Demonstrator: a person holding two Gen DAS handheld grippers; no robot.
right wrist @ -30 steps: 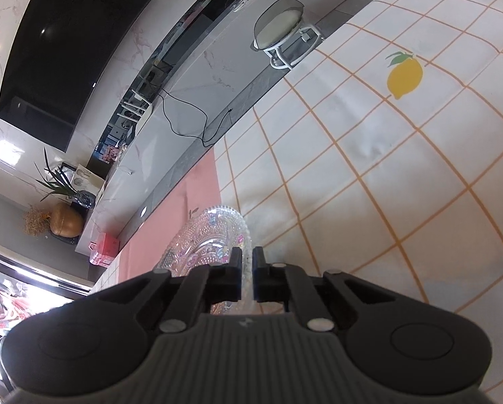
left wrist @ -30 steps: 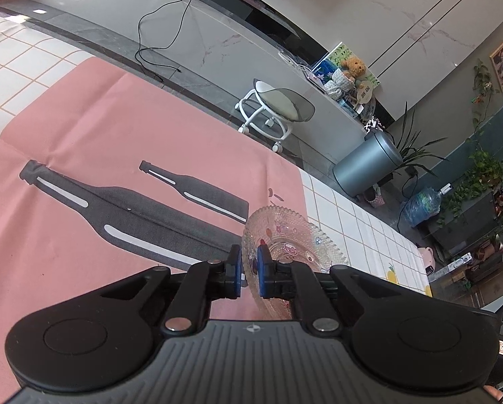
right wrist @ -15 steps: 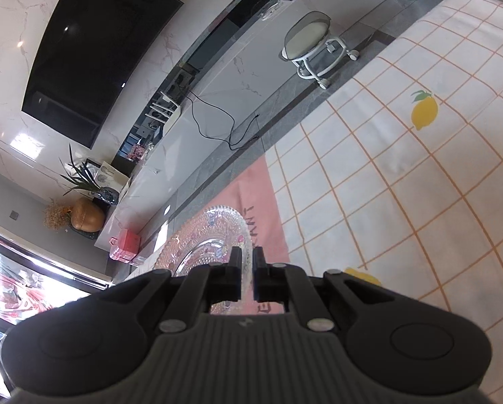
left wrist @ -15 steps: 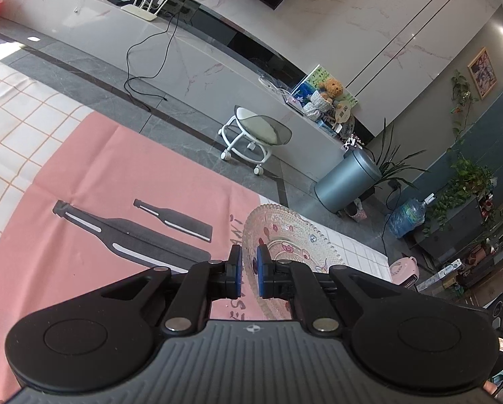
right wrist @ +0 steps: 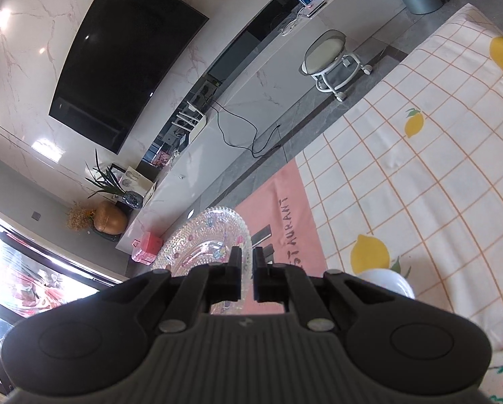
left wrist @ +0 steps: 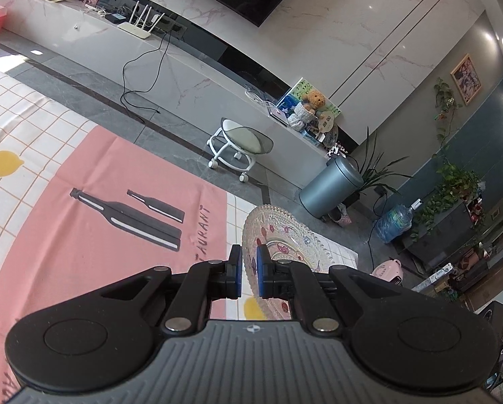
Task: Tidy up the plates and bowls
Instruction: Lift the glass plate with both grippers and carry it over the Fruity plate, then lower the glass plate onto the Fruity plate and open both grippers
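A clear patterned glass plate (left wrist: 295, 245) with small coloured flowers is held up in the air, tilted, above the table. My left gripper (left wrist: 248, 276) is shut on its rim at one side. My right gripper (right wrist: 246, 277) is shut on the rim of the same plate (right wrist: 201, 239) at the other side. A white bowl (right wrist: 386, 281) stands on the table just right of my right gripper, partly hidden behind it.
A pink placemat (left wrist: 93, 222) with black bottle prints lies on the lemon-checked tablecloth (right wrist: 420, 185). Beyond the table's far edge are a grey floor, a white wheeled stool (left wrist: 238, 144), a TV bench and a metal bin (left wrist: 329, 188).
Both grippers have risen with the glass plate between them. The table has dropped farther below and more of the room shows. The white bowl has come into the right wrist view.
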